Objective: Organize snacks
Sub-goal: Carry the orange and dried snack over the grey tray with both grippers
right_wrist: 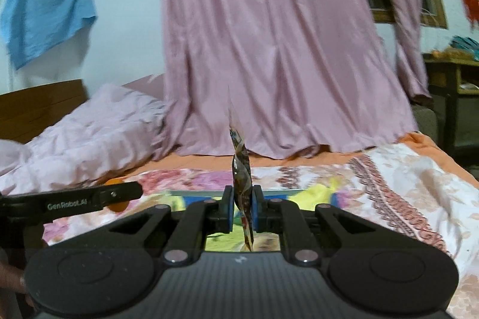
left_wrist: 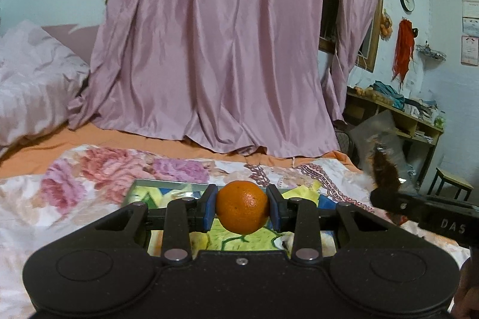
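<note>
Right gripper [right_wrist: 242,209] bottom centre pinches thin brown foil snack packet [right_wrist: 241,169] upright; colourful flat tray [right_wrist: 299,194] behind on floral bedsheet [right_wrist: 404,193].

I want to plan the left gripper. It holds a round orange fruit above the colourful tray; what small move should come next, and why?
Probably lower the left gripper straight down. Its blue pads clamp the round orange fruit directly above the colourful metal-rimmed tray on the floral bedsheet, so a short descent should set it inside.
</note>
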Tool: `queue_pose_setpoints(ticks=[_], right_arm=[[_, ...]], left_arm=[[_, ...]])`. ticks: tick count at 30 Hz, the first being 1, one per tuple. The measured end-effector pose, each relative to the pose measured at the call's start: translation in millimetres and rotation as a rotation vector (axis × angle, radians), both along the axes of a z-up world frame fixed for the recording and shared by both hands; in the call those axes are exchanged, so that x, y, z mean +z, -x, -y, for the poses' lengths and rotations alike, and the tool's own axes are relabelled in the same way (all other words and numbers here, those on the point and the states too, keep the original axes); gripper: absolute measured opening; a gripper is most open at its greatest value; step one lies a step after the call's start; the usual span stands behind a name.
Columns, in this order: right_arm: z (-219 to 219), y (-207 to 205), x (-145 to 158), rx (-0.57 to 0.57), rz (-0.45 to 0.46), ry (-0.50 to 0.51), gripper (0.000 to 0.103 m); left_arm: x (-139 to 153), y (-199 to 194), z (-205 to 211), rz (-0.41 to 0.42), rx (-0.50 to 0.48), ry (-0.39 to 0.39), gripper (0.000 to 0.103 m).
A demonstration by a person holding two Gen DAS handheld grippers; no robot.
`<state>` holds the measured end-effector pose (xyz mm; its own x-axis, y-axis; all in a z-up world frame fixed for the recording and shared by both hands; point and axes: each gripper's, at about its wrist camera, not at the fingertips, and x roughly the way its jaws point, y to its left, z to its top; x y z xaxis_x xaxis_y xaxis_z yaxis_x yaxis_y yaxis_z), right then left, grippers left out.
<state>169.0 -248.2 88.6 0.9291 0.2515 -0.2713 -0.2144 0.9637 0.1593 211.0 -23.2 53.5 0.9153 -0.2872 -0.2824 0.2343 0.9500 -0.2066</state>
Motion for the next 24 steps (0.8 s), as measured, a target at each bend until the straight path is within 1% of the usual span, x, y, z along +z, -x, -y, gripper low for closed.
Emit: queue_pose_setpoints(ticks=[5,10,14,19,24], right_arm=[[11.3,-24.4,-18.8,-0.037,-0.060,0.011,0.013],[10.6,-49.3,-40.7,-0.082,-0.130,0.046,0.013],[5.5,-60.4,-55.1,-0.103,-0.164,0.091,0.013],[0.7,-61.6,-61.8,-0.103,-0.167,0.118,0.013],[-4.4,-65.9,-60.7,-0.101,-0.157,0.139,0.013]], left_arm=[[-17.0,-33.7,18.2,-0.032,-0.023,-0.015,0.037],[-37.6,-53.5,24.7,-0.103,-0.016,0.012,0.037],[-50.8,-66.5,29.1,-0.148,0.005,-0.023,0.037],[-55.3,-70.8,33.3,-0.145,0.025,-0.069,0.037],[-57.8,-71.1,38.5,-0.137,0.028,-0.120,0.037]])
